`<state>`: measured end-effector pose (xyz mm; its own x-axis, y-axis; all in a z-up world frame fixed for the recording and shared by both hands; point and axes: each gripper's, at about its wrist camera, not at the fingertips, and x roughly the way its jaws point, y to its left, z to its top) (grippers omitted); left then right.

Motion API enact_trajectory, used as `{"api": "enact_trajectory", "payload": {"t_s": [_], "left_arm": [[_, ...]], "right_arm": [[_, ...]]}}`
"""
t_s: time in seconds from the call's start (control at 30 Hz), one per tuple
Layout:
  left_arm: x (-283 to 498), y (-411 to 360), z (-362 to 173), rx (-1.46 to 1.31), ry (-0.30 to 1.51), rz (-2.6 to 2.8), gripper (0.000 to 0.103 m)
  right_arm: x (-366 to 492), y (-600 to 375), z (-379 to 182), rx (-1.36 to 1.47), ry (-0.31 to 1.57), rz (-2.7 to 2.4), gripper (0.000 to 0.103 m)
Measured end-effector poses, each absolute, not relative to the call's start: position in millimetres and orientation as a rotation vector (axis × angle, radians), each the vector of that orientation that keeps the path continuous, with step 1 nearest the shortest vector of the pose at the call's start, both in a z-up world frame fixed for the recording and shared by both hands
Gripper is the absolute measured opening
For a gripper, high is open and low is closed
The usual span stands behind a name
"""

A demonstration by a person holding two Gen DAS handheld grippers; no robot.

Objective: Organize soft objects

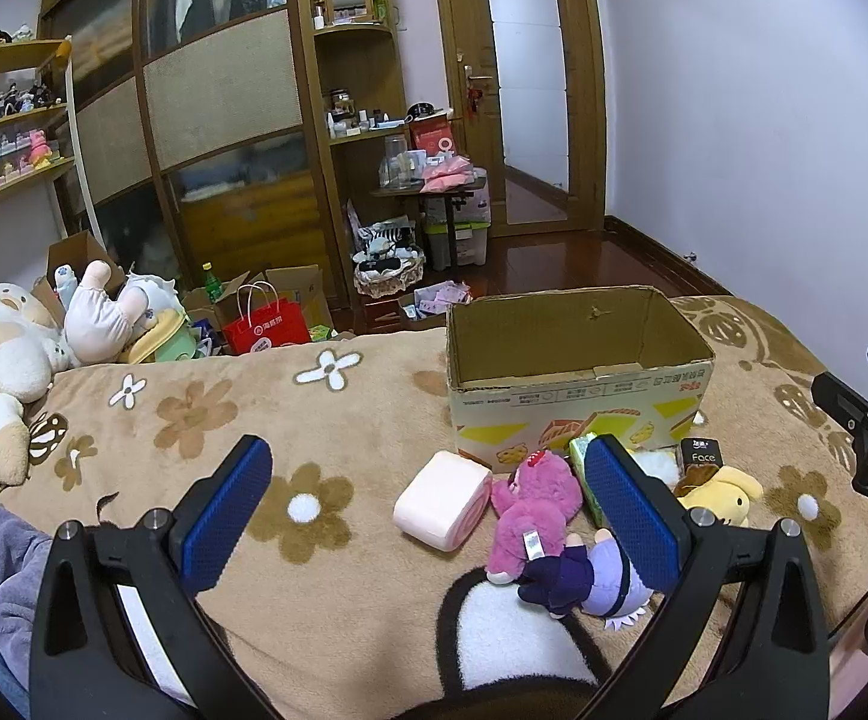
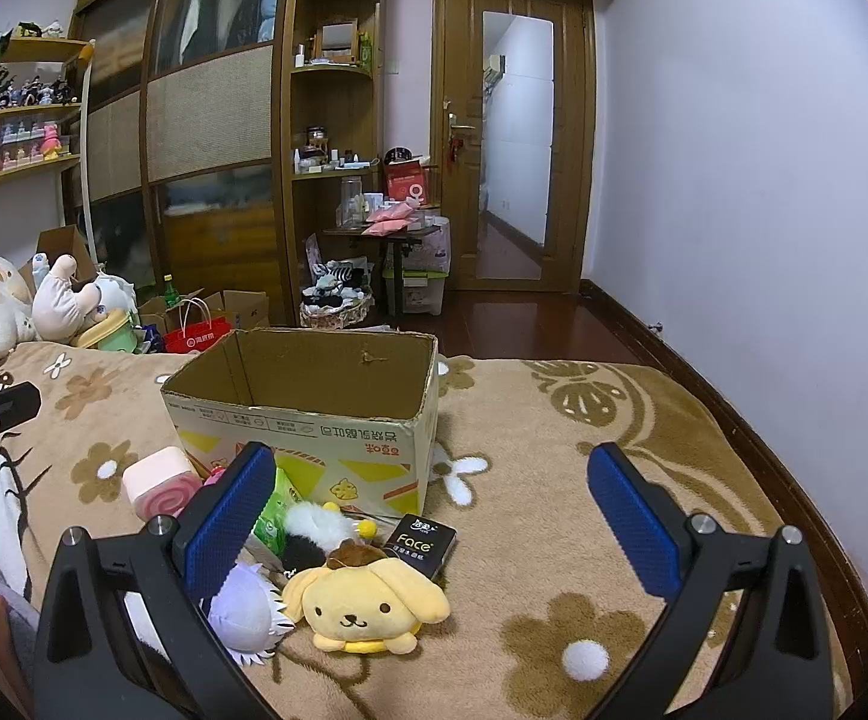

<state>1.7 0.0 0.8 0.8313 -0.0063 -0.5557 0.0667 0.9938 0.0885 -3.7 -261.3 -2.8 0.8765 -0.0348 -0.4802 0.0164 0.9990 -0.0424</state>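
Observation:
An open cardboard box [image 1: 577, 402] [image 2: 314, 426] stands on the flowered bed blanket. In front of it lie soft things: a pink roll-cake cushion [image 1: 441, 499] [image 2: 158, 485], a magenta bear plush [image 1: 532, 510], a purple-haired doll [image 1: 589, 582] [image 2: 242, 606], a yellow dog plush [image 1: 718, 492] [image 2: 368, 603], a green tissue pack [image 2: 272, 510], a black-and-white plush [image 2: 314, 531] and a black "Face" tissue pack [image 1: 700, 456] [image 2: 422, 543]. My left gripper [image 1: 428, 516] is open and empty above the cushion and bear. My right gripper [image 2: 434, 528] is open and empty above the yellow dog.
Large plush toys [image 1: 8, 354] lie at the bed's far left. Beyond the bed, boxes and a red bag [image 1: 266, 324] crowd the floor by the wardrobe. A wall [image 2: 763, 180] runs along the right side. The blanket [image 2: 583, 420] is bare right of the box.

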Motion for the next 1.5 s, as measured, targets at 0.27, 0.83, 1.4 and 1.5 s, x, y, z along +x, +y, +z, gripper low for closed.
{"api": "enact_trajectory", "payload": {"t_s": [0.27,0.83,1.4,1.5], "left_arm": [[1,0,1,0.106,0.588,-0.04,0.103],[1,0,0,0.105,0.589,-0.039,0.103],[6,12,-2,0.095,0.648,-0.03,0.103],[18,3,-2,0.091,0.663,-0.043,0.103]], "right_arm": [[-3,-263,0,-0.037,0.502,-0.026,0.103],[-3,-263,0,-0.036,0.503,-0.027,0.103],[-2,-262,5,-0.036,0.509,-0.028,0.103],[1,-259,5,-0.033,0.509,-0.014,0.103]]}}
